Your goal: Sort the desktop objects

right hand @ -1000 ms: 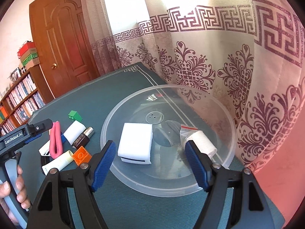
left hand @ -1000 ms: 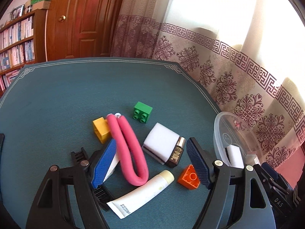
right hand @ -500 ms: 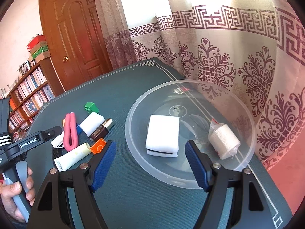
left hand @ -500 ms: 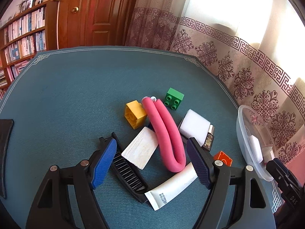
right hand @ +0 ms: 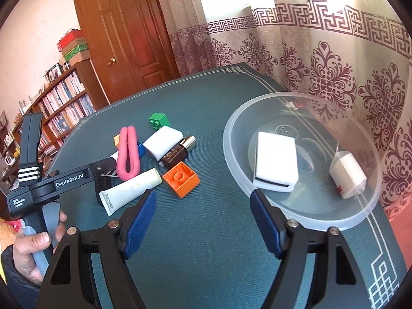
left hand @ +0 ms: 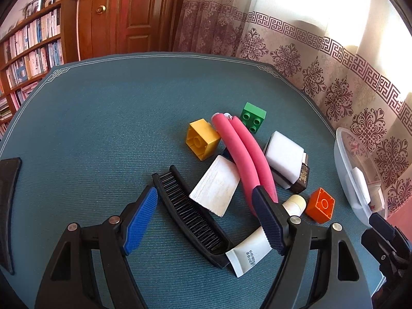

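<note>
A: The left gripper (left hand: 204, 221) hangs over the pile on the bench (left hand: 108, 118). What would you take first?

B: The black comb (left hand: 191, 215), I'd judge — it lies right between the fingers, slanted, with its far end nearest the left pad. The white card (left hand: 217, 185) leans on its right side and the white tube (left hand: 260, 244) sits against its near end, so come down square across the comb's narrow width, clear of both, and close slowly so nothing else gets dragged along.

A: And the pink foam roller (left hand: 244, 157)?

B: It lies just past the right fingertip, over the card and against the white sponge (left hand: 284, 154). Keep that finger off it.

A: Are the fingers gripping anything?

B: No. Both pads stand wide apart and bare; nothing is pressed between them.

A: The right gripper (right hand: 203, 221)?

B: Also spread wide and empty, over bare bench between the orange brick (right hand: 182, 179) and the clear bowl (right hand: 233, 152). The bowl already holds a white sponge block (right hand: 276, 163) and a small wrapped roll (right hand: 349, 176) — so sorted things seem to go there. The yellow brick (left hand: 202, 143) and green brick (left hand: 253, 117) wait at the pile's far side.
</note>
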Available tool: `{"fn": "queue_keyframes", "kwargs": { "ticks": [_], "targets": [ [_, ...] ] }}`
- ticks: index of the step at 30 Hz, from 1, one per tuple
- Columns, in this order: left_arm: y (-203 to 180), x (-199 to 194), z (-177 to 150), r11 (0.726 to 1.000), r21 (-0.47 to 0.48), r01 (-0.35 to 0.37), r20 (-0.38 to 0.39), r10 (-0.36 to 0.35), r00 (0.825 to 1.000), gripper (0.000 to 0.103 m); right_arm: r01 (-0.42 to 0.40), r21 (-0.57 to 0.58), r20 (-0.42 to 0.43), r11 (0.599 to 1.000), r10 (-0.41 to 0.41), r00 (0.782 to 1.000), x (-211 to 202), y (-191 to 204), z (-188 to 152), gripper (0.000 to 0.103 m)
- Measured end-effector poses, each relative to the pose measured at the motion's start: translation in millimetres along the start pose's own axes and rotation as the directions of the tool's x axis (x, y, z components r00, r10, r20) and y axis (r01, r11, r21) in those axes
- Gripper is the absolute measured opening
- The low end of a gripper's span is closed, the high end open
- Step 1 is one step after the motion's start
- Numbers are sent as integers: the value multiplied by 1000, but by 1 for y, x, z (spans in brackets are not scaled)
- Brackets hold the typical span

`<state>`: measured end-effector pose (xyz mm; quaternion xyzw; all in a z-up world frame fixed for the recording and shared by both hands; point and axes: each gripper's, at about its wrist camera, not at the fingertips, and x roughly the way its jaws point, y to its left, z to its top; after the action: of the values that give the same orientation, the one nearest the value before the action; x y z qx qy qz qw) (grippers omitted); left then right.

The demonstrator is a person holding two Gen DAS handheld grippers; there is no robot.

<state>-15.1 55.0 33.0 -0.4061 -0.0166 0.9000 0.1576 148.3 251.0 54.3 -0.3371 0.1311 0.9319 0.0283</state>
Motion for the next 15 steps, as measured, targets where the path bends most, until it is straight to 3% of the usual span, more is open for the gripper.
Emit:
{"fn": "queue_keyframes", "kwargs": {
  "ticks": [15],
  "targets": [
    [-6,11,2,995,90,-31,-3,32,999,79,-83,-21,-69,996,81,994,11,21,-16,79]
  ]
}}
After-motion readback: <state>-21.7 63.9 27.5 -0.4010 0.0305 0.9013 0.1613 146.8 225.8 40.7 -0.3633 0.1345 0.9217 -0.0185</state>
